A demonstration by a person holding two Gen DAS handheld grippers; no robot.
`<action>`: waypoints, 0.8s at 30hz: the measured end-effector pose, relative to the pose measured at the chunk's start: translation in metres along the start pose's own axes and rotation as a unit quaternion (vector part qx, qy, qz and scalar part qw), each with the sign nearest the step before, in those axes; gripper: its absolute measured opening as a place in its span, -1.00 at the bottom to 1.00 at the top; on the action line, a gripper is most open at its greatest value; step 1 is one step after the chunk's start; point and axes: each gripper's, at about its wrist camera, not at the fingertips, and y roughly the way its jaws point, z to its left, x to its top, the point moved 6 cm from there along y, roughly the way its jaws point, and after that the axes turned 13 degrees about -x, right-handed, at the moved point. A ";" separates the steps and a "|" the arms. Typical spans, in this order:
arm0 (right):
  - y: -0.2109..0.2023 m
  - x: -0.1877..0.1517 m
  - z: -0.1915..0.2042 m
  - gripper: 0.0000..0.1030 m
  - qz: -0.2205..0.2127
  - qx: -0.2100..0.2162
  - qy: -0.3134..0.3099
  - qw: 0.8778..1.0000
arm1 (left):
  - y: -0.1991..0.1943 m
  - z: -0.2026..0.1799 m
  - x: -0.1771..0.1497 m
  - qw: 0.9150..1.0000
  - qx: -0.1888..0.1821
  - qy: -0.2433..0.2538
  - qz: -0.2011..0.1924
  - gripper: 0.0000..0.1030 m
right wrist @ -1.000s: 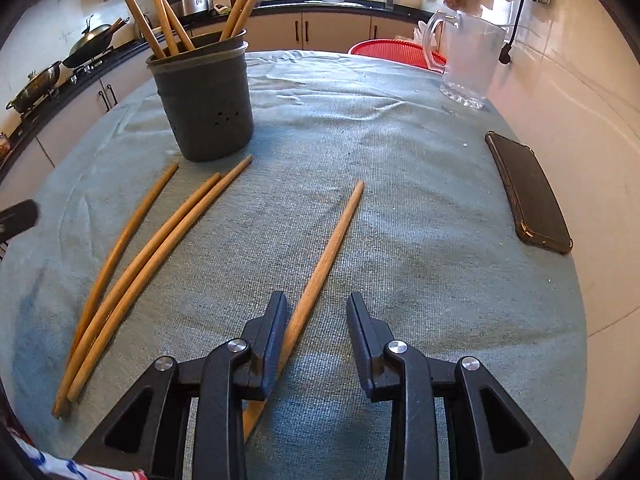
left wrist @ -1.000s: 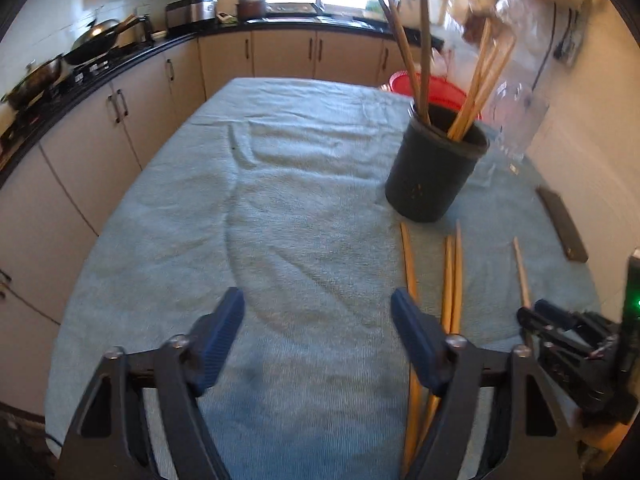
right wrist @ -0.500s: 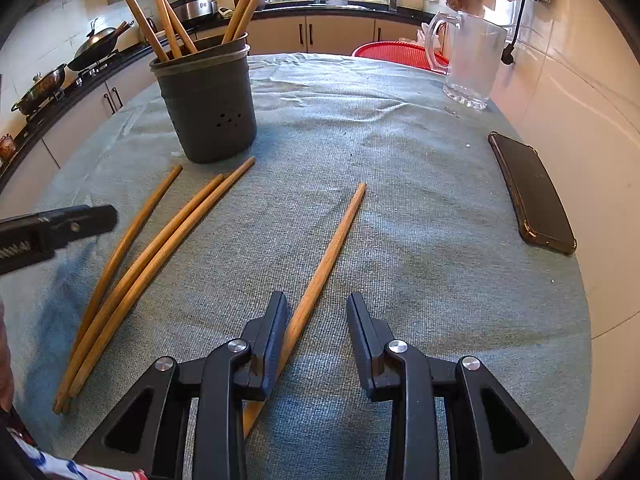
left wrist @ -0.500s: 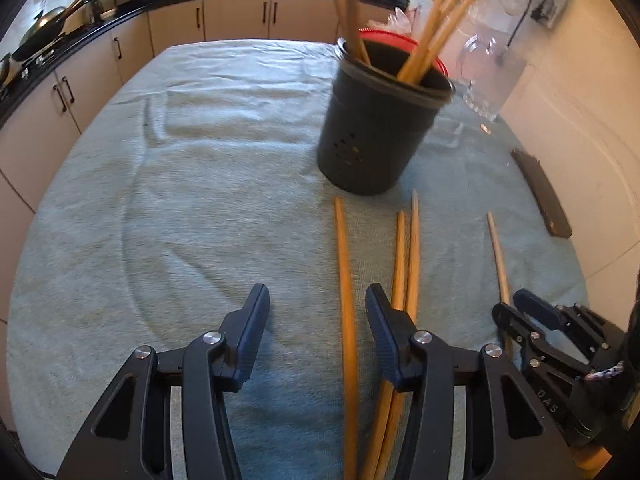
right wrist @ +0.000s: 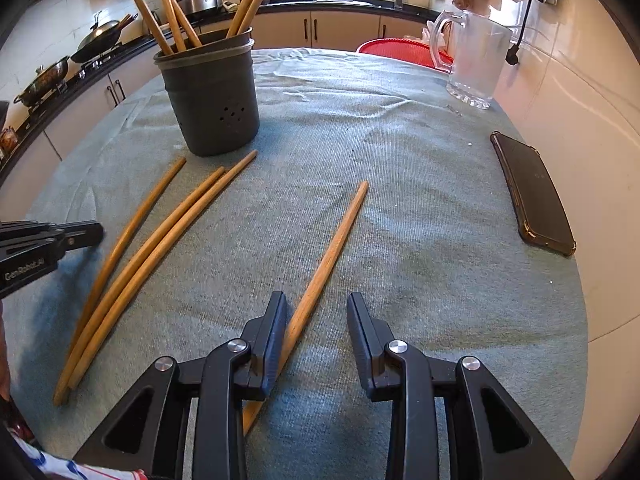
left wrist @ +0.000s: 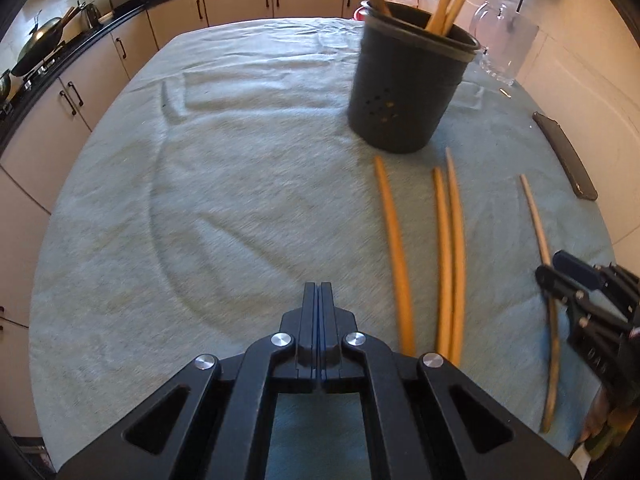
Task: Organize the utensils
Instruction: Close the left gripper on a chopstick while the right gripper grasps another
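Note:
A dark grey utensil holder [left wrist: 408, 92] [right wrist: 212, 96] stands on the towel-covered table with several wooden sticks upright in it. Three wooden sticks [left wrist: 448, 256] [right wrist: 160, 240] lie side by side in front of it. A fourth stick [right wrist: 328, 260] [left wrist: 540, 236] lies apart to the right. My left gripper [left wrist: 319, 288] is shut and empty, just left of the three sticks, and it shows in the right wrist view [right wrist: 80, 236]. My right gripper [right wrist: 316, 308] is open over the fourth stick, which lies by its left finger; it shows in the left wrist view [left wrist: 560, 268].
A black phone [right wrist: 532, 192] lies at the table's right side near the tiled wall. A clear glass jug [right wrist: 472, 64] and a red basket [right wrist: 400, 50] stand at the back. Kitchen counters with pans [right wrist: 100, 36] run along the left.
My left gripper has closed from wide open to shut with nothing in it, and has moved closer to the holder and sticks. The right gripper has stayed over the fourth stick.

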 end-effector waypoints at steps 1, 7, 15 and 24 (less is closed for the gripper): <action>0.000 -0.001 0.000 -0.37 0.002 0.000 -0.002 1.000 | -0.003 0.005 -0.003 1.000 0.001 -0.001 0.001 -1.00; -0.002 -0.008 -0.009 -0.37 0.023 0.002 -0.004 1.000 | -0.011 0.026 -0.007 0.999 -0.034 -0.033 0.006 -1.00; 0.006 0.001 -0.015 -0.37 0.085 0.015 -0.012 0.996 | -0.008 0.025 -0.003 0.997 -0.039 -0.039 0.045 -1.00; 0.021 0.018 -0.022 -0.35 0.124 0.006 -0.014 0.992 | -0.020 0.004 0.008 0.994 -0.090 -0.040 0.040 -0.77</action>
